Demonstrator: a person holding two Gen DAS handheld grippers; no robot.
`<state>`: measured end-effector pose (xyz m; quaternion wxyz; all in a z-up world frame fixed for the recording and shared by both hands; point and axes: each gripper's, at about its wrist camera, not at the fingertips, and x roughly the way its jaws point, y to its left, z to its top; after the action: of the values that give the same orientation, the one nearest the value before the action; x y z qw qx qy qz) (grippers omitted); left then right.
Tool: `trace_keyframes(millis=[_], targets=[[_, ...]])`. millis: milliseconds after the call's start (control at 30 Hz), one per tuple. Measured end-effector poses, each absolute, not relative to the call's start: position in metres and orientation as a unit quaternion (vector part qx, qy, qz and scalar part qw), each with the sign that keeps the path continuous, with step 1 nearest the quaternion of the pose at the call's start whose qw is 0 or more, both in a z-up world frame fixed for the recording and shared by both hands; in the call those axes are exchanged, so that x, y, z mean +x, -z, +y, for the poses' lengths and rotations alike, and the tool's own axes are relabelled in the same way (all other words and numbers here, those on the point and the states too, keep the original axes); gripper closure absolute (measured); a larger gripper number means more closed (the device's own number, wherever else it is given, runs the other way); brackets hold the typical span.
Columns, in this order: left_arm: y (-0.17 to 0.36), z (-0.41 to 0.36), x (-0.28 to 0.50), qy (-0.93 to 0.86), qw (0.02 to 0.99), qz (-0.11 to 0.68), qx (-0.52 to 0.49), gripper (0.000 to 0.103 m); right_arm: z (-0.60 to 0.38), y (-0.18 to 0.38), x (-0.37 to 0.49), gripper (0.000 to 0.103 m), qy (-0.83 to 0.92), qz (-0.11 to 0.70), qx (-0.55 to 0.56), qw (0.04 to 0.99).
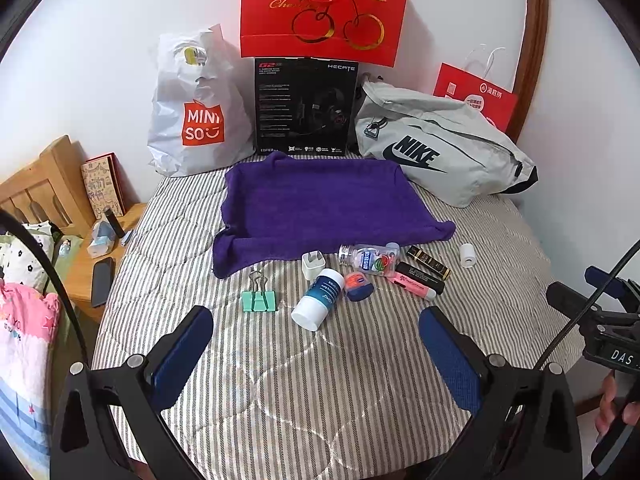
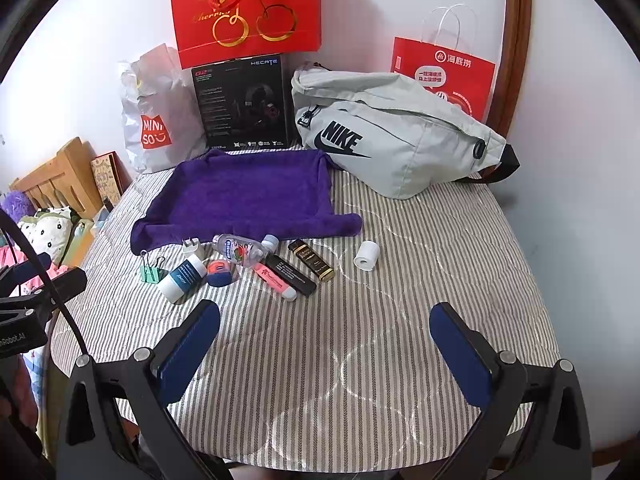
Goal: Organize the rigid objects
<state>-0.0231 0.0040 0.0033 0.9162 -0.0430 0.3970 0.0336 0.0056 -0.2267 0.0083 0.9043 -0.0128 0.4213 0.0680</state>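
A purple towel (image 1: pixel 320 200) (image 2: pixel 252 196) lies flat on the striped bed. In front of it lie small items: a green binder clip (image 1: pixel 259 300) (image 2: pixel 150 272), a white plug (image 1: pixel 313 266), a white-and-blue bottle (image 1: pixel 319 299) (image 2: pixel 182 277), a small blue-and-orange tin (image 1: pixel 357 285) (image 2: pixel 219 272), a clear bottle (image 1: pixel 368 258) (image 2: pixel 242 251), a pink highlighter (image 1: pixel 414 285) (image 2: pixel 278 279), two black tubes (image 1: pixel 428 261) (image 2: pixel 312 260) and a white roll (image 1: pixel 467 255) (image 2: pixel 367 255). My left gripper (image 1: pixel 316 328) and right gripper (image 2: pixel 324 324) are both open and empty, held near the items.
Along the wall stand a Miniso bag (image 1: pixel 196 108), a black Hecate box (image 1: pixel 306 106), a red cherry bag (image 1: pixel 324 8), a grey Nike bag (image 1: pixel 436 144) and a red paper bag (image 2: pixel 444 76). A wooden nightstand (image 1: pixel 92 264) with clutter is at left.
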Motion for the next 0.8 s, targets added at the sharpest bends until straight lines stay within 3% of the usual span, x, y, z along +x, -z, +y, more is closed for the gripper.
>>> trace_keyframes(millis=[800], targets=[[-0.0043, 0.0013, -0.0253, -0.029, 0.915, 0.4, -0.034, 0.0, -0.2314, -0.013, -0.0034, 0.0, -0.065, 0.413, -0.008, 0.909]])
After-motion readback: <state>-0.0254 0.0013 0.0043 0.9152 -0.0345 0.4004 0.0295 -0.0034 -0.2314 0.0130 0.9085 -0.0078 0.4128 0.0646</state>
